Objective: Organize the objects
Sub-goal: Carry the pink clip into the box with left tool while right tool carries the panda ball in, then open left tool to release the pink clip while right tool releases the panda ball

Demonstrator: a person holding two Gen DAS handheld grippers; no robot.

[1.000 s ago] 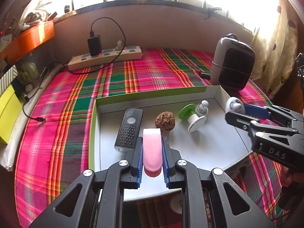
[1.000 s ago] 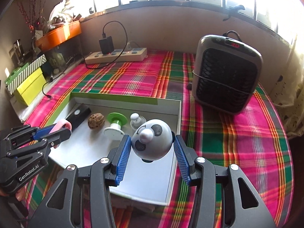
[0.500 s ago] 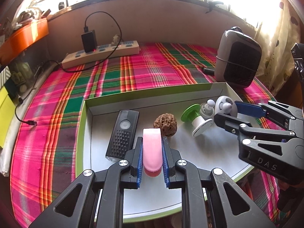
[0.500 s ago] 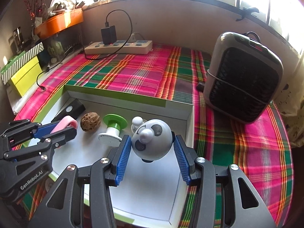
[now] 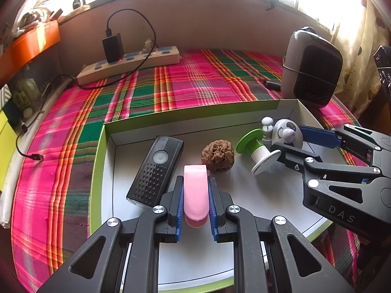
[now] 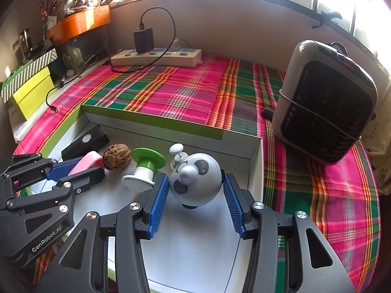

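Pink strip [image 5: 195, 193], long axis pointing away, clamped by left tool [image 5: 195, 205].

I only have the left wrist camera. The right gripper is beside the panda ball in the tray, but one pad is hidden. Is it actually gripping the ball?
Observer: Yes. In the right wrist view both blue pads press the sides of the panda ball, so the right gripper is shut on it.
Operator: What's on the ball's underside? A finger blocks it for me.
Observer: A dark base shows under it.
Operator: Is there free floor on that side of the tray?
Observer: Yes. The tray floor between the ball and its right wall is bare.
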